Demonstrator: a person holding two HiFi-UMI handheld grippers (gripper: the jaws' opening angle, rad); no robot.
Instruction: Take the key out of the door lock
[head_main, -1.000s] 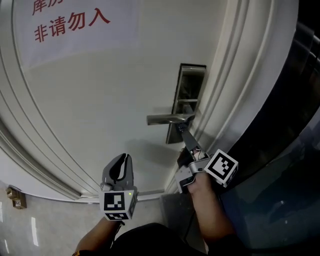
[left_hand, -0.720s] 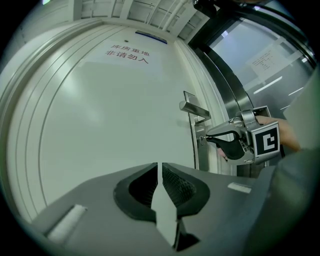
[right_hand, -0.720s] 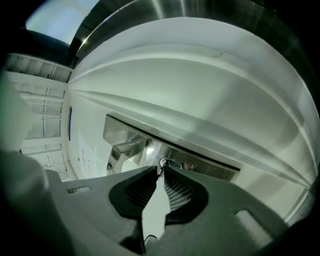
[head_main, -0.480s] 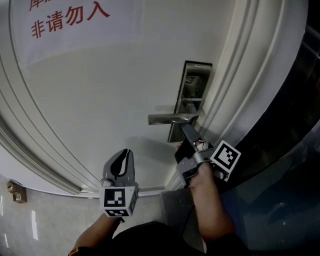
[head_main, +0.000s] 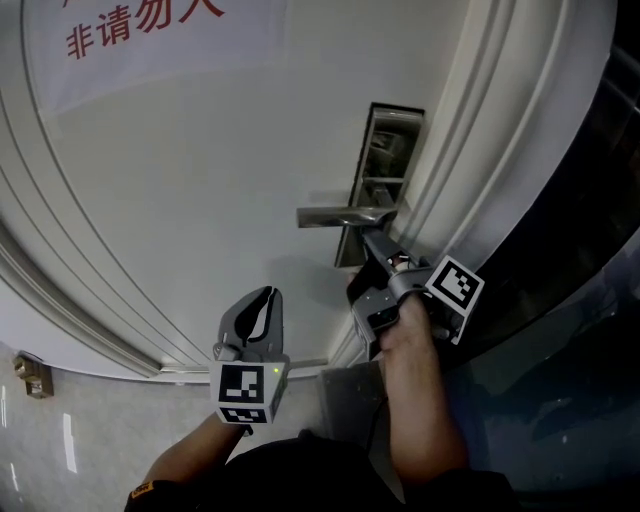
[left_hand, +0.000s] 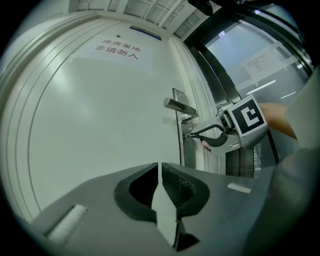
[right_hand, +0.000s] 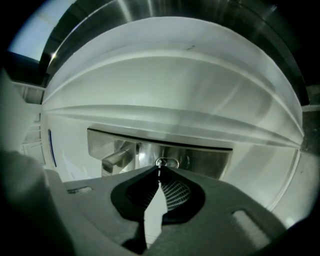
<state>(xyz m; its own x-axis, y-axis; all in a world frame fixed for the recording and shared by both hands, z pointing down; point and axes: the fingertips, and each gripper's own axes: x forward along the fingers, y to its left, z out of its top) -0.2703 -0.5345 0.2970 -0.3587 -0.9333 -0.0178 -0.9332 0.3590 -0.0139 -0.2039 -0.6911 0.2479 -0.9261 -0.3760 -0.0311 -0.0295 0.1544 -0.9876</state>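
The steel lock plate (head_main: 386, 170) with its lever handle (head_main: 340, 215) sits on the white door. My right gripper (head_main: 372, 244) reaches just below the handle, its tips against the plate. In the right gripper view the oval keyhole cylinder (right_hand: 167, 163) lies straight ahead. The key (right_hand: 159, 167) shows only as a thin edge-on sliver at the tips of my right gripper (right_hand: 159, 171), which is shut on it. The left gripper view shows the same tips (left_hand: 191, 135) touching the plate under the handle (left_hand: 179, 105). My left gripper (head_main: 264, 302) hangs shut and empty, low and left of the lock.
A paper notice with red characters (head_main: 140, 25) is stuck high on the door. The moulded door frame (head_main: 500, 150) and dark glass (head_main: 590, 200) run close on the right. Raised curved trim (head_main: 70, 280) crosses the door at left; tiled floor (head_main: 60, 440) lies below.
My right gripper has pushed up closer to the lock plate under the handle. The left gripper has drifted slightly right and stays shut.
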